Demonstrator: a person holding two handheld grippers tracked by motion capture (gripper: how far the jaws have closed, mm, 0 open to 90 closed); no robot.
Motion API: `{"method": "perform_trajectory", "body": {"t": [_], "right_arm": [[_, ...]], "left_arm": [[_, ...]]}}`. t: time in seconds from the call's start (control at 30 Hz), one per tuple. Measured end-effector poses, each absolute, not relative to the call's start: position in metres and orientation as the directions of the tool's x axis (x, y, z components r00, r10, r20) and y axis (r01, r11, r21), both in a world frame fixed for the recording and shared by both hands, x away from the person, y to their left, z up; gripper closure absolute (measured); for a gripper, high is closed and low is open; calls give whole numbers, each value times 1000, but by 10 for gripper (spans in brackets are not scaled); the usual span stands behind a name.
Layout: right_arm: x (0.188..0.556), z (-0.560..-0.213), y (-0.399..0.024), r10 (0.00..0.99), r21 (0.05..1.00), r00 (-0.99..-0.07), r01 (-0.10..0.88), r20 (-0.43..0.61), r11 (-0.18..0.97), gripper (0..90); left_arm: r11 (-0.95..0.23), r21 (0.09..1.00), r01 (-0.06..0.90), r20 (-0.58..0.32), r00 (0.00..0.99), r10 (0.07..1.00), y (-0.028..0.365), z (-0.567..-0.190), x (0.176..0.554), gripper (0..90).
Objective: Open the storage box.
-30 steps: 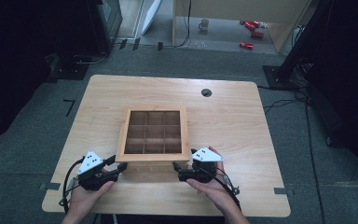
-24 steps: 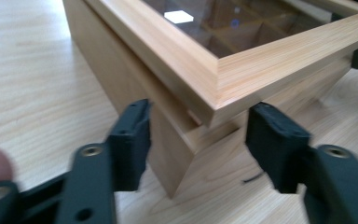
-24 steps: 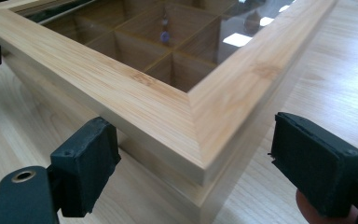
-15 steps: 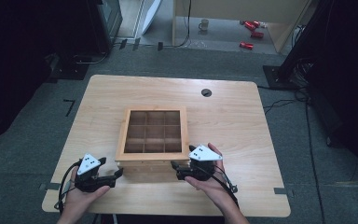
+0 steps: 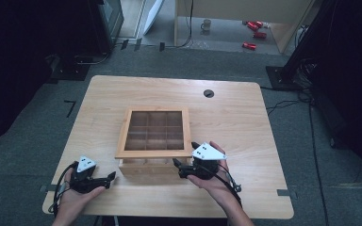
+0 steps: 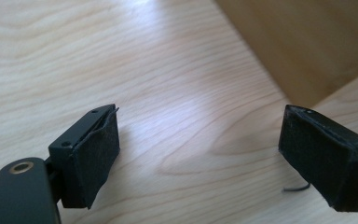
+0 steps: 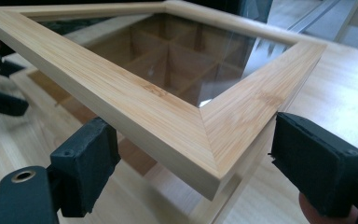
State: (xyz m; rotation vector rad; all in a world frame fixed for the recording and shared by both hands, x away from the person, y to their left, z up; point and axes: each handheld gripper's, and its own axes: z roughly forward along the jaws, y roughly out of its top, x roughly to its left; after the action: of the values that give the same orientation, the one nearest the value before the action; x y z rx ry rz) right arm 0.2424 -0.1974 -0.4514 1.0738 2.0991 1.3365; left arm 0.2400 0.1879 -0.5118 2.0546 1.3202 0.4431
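Observation:
A wooden box (image 5: 143, 169) with a grid of compartments stands mid-table. Its glass-paned lid (image 5: 153, 153) is tilted up at the front, clear of the box's front wall. My right gripper (image 5: 185, 154) is at the lid's front right corner. In the right gripper view the jaws of this gripper (image 7: 196, 168) stand wide apart, open, with the raised lid's (image 7: 135, 88) corner between them. My left gripper (image 5: 111, 178) lies low on the table by the box's front left corner. It is open (image 6: 198, 149) over bare wood, with the box wall (image 6: 307, 42) ahead to the right.
The wooden table (image 5: 245, 122) has a round cable hole (image 5: 209, 93) at the back. Its front edge is close behind both hands. Red cans (image 5: 250, 45) and a mug (image 5: 207, 23) lie on the floor far beyond.
The lid's front edge has lifted off the box, and my right gripper has risen with it. My left gripper has drawn back a little toward the table's front left.

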Motion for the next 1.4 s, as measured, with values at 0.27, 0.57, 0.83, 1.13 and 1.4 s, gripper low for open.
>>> {"method": "perform_trajectory", "body": {"t": [0.27,0.57,0.83,1.13,1.4], "right_arm": [[250,-432,-197,798,917,-601,342,44,207,150],[266,-410,-195,801,932,-599,294,7,212,150],[284,-398,-193,805,941,-593,270,-6,206,151],[305,-391,-187,812,948,-583,243,-27,206,180],[324,-390,-182,799,955,-601,221,-26,198,195]], "left_arm": [[-327,699,636,13,446,895,187,-517,238,129],[-317,707,632,12,438,899,187,-518,238,122],[-316,707,633,12,436,900,186,-518,238,123],[-318,706,633,13,436,900,186,-518,238,123],[-319,705,633,14,437,899,186,-518,238,122]]}}
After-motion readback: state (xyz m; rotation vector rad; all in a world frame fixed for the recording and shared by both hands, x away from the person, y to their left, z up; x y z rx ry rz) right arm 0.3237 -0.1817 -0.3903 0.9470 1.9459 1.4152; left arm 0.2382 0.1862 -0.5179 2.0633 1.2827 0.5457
